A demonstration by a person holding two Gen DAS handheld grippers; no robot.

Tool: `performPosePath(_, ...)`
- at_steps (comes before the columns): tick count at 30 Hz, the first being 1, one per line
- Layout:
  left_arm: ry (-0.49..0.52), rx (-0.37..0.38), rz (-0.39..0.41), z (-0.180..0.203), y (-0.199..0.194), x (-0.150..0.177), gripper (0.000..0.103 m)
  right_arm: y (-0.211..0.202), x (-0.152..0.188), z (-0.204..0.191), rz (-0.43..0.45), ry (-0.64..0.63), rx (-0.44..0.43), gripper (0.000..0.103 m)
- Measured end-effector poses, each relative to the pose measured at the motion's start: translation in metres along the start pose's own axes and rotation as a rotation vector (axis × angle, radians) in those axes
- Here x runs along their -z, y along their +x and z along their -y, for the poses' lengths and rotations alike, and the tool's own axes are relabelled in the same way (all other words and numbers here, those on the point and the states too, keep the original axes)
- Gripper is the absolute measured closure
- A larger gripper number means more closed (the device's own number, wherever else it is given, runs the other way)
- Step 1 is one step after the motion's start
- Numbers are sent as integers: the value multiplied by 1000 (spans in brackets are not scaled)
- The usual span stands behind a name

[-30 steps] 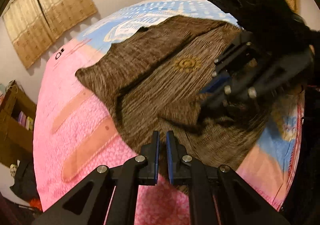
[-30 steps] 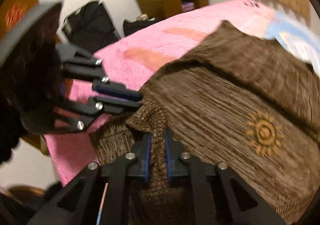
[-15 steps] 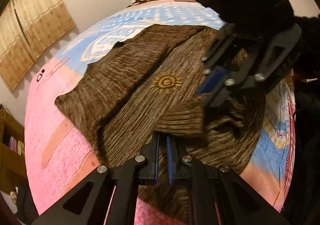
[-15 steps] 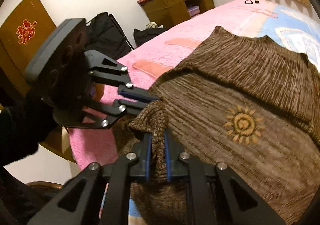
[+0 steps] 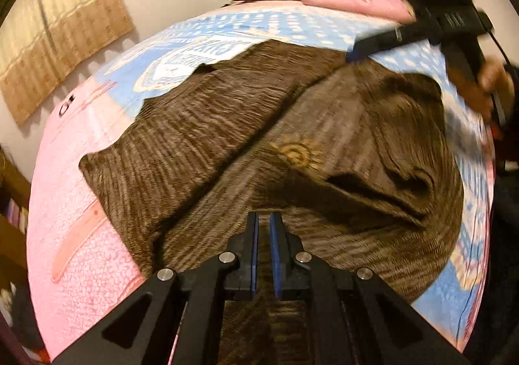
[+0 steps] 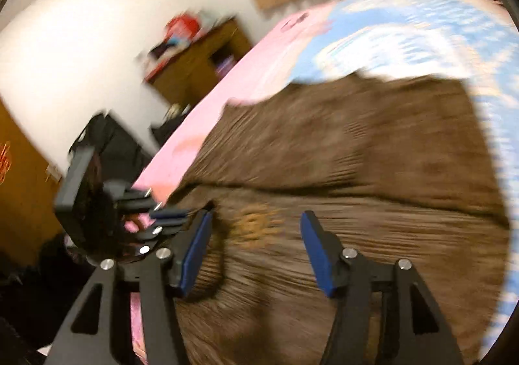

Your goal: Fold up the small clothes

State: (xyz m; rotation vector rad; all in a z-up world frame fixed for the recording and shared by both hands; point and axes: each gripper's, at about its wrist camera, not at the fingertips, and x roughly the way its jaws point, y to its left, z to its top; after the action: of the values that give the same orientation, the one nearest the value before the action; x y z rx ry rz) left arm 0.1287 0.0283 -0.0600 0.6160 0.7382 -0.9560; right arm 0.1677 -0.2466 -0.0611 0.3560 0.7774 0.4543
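Left wrist view: left gripper (image 5: pixel 263 222) fingers nearly together, pinching the near hem of the brown sweater (image 5: pixel 201 144), which lies spread on the pink and blue bedspread (image 5: pixel 74 235). Right gripper (image 6: pixel 256 232) is spread wide with nothing between its blue pads (image 6: pixel 316 254), hovering over the sweater's sun emblem (image 6: pixel 256 222), frame heavily blurred

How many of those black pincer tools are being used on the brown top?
2. The left hand-held gripper is closed on the brown top's near edge; the right hand-held gripper hangs open above it, holding nothing.
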Motion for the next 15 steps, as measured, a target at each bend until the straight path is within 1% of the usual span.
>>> performPosePath(2, 22, 6, -7, 5, 3, -1, 96, -32, 7, 21, 40, 18, 78, 42)
performPosePath(3, 22, 5, -15, 6, 6, -3, 96, -42, 10, 28, 54, 26, 108, 42)
performPosePath(5, 13, -6, -25, 5, 11, -8, 96, -64, 20, 46, 72, 45, 183, 42)
performPosePath(7, -18, -11, -22, 1, 15, -13, 96, -78, 26, 58, 83, 73, 227, 42)
performPosePath(9, -50, -16, -29, -3, 19, -17, 96, -84, 32, 69, 86, 101, 244, 42)
performPosePath(11, -57, -22, -42, -2, 24, -18, 96, -84, 37, 73, 62, 96, 249, 42)
performPosePath(14, -40, -60, -45, 6, 26, -19, 96, -68, 36, 70, 12, 41, 265, 42)
performPosePath(15, -38, -65, -52, 8, 25, -18, 96, -62, 36, 66, 7, 20, 259, 42)
